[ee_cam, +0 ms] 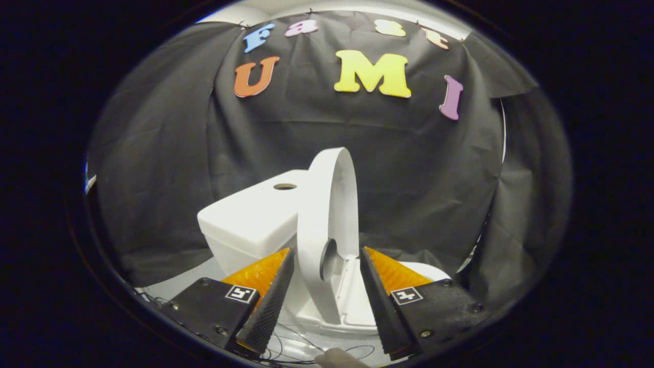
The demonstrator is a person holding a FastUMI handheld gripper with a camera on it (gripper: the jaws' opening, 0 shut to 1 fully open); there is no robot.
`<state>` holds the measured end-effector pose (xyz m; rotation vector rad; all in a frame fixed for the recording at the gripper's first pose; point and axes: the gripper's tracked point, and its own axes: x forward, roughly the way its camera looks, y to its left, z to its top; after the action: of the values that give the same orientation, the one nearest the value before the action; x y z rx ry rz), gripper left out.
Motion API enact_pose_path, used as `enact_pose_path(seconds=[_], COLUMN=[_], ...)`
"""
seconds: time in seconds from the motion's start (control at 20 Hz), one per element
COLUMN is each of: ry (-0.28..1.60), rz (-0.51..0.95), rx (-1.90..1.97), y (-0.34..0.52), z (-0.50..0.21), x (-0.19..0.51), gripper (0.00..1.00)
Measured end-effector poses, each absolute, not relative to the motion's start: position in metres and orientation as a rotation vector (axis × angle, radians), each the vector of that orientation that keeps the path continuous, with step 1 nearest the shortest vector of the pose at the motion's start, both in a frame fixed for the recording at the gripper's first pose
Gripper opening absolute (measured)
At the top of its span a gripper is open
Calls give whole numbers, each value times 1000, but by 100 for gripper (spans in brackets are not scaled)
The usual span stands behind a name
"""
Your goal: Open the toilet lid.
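Already the white toilet lid [327, 214] stands upright, raised edge-on between the fingers of the gripper [327, 286], which sit spread wide and touch nothing. Beyond the left finger sits the cistern [250, 220]; the toilet's base [352, 301] lies just ahead.

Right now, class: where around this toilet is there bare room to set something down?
The flat tank top is bare beside its round hole. It is crowded between the open claw fingers, where the raised lid stands over the bowl.
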<state>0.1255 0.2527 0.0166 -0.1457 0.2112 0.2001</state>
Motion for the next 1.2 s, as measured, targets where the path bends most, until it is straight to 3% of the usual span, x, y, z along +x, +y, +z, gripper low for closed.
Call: enact_pose_path(seconds=[0.25, 0.35, 0.8, 1.2], ry=[25, 0, -62, -44], rz=[235, 204, 131, -2], rx=[-145, -144, -59, 59], y=[235, 218, 116, 19], z=[59, 63, 86, 33], x=[85, 70, -9, -48], gripper=[89, 100, 100, 100])
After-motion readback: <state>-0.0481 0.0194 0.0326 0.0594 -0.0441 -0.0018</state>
